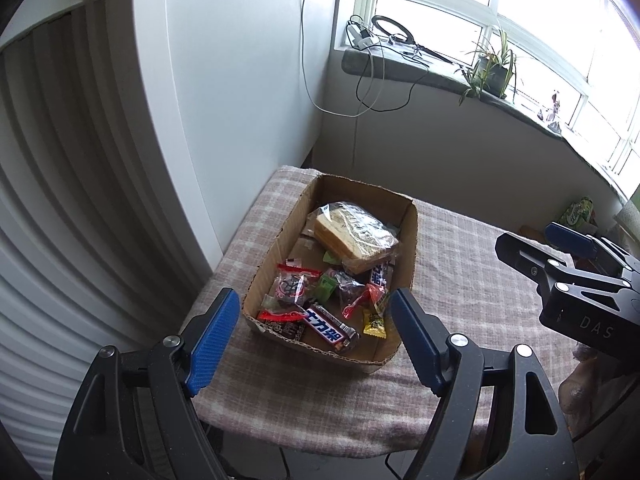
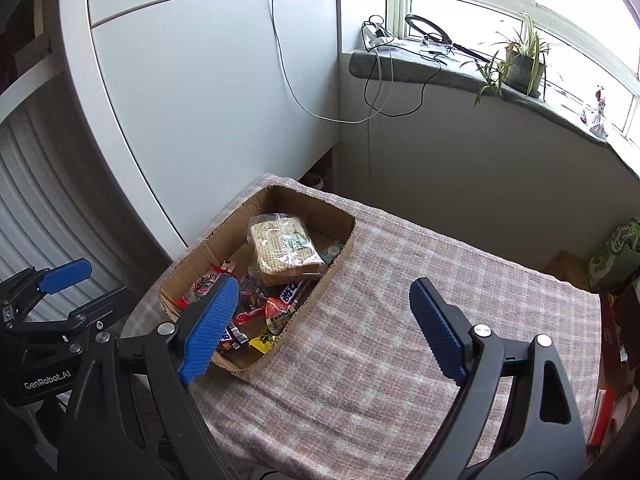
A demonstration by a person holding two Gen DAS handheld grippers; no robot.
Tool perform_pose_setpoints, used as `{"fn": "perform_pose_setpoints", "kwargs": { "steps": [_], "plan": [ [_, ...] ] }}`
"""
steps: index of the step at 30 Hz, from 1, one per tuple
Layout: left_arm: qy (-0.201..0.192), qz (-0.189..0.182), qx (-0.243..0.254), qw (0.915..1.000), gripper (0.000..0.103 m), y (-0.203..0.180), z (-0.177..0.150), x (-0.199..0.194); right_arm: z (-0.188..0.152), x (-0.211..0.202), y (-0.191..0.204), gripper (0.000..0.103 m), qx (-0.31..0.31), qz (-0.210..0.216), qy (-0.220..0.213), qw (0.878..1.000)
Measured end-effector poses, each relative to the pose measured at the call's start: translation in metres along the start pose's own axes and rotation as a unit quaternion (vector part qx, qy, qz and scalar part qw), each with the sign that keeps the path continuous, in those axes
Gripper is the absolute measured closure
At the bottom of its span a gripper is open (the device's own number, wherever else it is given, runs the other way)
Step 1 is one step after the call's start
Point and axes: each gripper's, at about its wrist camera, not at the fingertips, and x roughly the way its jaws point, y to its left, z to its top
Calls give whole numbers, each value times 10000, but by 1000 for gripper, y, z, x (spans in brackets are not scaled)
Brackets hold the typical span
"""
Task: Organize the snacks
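Box (image 1: 412,248): on the table (image 1: 480,280), centre frame.
Bread pack (image 1: 356,236): in the box's far half.
Small snacks (image 1: 320,300): near half, perhaps overlapping.

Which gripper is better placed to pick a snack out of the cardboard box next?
Probably left: the left gripper is open with the cardboard box framed between its fingers, while the right gripper faces mostly bare tablecloth beside the box.

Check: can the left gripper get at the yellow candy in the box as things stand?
Probably yes. The left gripper is open and empty above the near end of the cardboard box. The yellow candy lies uncovered, though the box wall is close.
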Motion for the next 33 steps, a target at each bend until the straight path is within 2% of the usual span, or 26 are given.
{"fn": "perform_pose_setpoints", "kwargs": {
  "steps": [19,27,33],
  "plan": [
    [-50,28,104,9999,25,-6,-4,-5,-8,-5,0,13,45,-71,1,10000],
    [-208,-147,40,9997,25,-6,-4,-11,-10,-3,-1,13,76,-94,55,9999],
    [-129,10,-39,9999,25,-5,-3,-9,-10,-1,-1,13,85,-101,70,9999]
  ]
}}
